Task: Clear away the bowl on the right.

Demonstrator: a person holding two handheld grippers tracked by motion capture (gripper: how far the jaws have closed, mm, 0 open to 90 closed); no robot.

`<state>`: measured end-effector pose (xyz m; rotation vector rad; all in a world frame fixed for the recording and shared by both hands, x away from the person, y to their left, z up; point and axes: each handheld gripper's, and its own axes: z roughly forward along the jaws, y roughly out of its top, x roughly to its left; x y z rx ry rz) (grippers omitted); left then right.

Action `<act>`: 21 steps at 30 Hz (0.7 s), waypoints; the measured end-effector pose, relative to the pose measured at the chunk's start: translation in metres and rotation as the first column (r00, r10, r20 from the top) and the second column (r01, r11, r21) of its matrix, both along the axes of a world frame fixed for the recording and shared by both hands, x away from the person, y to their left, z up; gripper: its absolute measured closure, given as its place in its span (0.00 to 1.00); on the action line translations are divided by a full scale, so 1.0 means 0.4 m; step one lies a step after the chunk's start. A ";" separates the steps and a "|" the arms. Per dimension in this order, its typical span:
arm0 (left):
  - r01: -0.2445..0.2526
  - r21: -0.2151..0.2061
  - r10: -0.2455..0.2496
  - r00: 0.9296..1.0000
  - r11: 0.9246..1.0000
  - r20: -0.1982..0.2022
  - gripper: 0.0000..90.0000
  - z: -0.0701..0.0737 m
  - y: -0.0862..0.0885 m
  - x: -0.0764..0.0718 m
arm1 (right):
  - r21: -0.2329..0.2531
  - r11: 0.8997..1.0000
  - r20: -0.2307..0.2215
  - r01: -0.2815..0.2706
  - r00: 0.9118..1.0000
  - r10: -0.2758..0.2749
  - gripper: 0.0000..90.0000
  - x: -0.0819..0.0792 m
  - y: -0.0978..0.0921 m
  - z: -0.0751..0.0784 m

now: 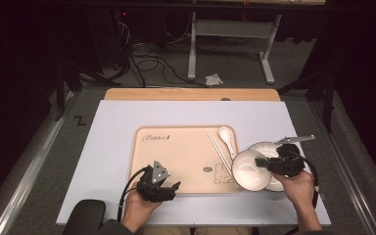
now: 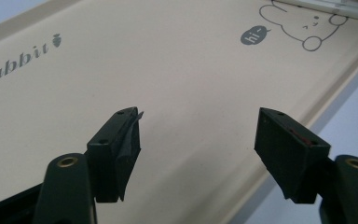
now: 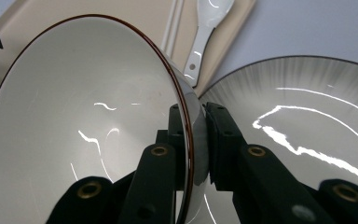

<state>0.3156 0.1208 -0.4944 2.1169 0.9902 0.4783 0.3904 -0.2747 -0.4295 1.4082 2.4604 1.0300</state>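
White table [image 1: 112,147], bowl [image 1: 247,169] overhanging tray [image 1: 176,161]

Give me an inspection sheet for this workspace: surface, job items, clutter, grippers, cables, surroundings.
Surface: white table top, beige rabbit tray on it.
Job's things: bowl clamped at its rim; plate beside it, off the tray's right edge.
Clutter: spoon and chopsticks on the tray.
Grippers: right gripper shut on the bowl; left gripper open over the tray.
Cables: floor cables behind the table.
Surroundings: white frame stand, crumpled paper.
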 end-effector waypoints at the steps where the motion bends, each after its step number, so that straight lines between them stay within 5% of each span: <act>1: -0.008 0.000 0.008 1.000 1.000 0.003 0.35 0.000 0.005 -0.004 | 0.003 1.000 0.003 -0.006 1.000 0.006 0.92 0.003 0.005 0.000; 9: -0.078 -0.008 0.079 0.997 0.997 0.018 0.33 0.006 0.031 -0.014 | 0.008 0.998 0.031 -0.055 0.998 0.055 0.92 0.020 0.049 0.007; 21: -0.103 0.006 0.103 0.995 0.995 0.018 0.33 0.007 0.053 -0.032 | -0.016 0.992 0.022 -0.124 0.992 0.125 0.92 0.055 0.127 -0.007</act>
